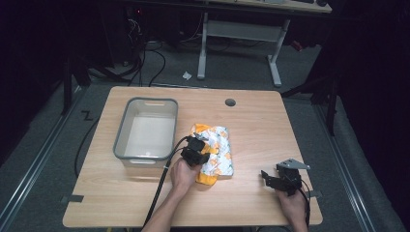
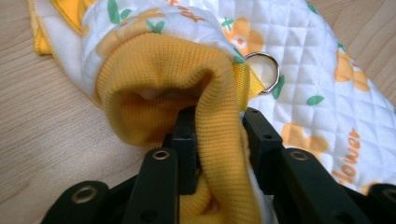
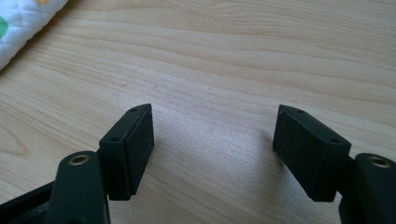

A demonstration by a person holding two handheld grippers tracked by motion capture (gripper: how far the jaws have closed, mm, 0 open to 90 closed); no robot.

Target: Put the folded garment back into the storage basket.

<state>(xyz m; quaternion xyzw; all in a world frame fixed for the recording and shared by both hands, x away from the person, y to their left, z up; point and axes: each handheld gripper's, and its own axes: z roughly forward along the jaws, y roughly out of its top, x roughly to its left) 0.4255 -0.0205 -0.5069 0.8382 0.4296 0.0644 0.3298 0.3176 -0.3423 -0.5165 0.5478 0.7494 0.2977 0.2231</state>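
While the left gripper (image 2: 217, 140) pinches the mitt's (image 2: 299, 70) yellow cuff (image 2: 159, 74), likely to lift it toward the bin (image 1: 146, 130), the right gripper (image 3: 215, 149) waits wide open, holding nothing.

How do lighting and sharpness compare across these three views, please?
High view: the table is evenly lit, the room around it nearly black, detail soft. Left gripper view: the mitt is bright and sharp, the left gripper in dark close-up. Right gripper view: the right gripper casts soft shadows on the wood.
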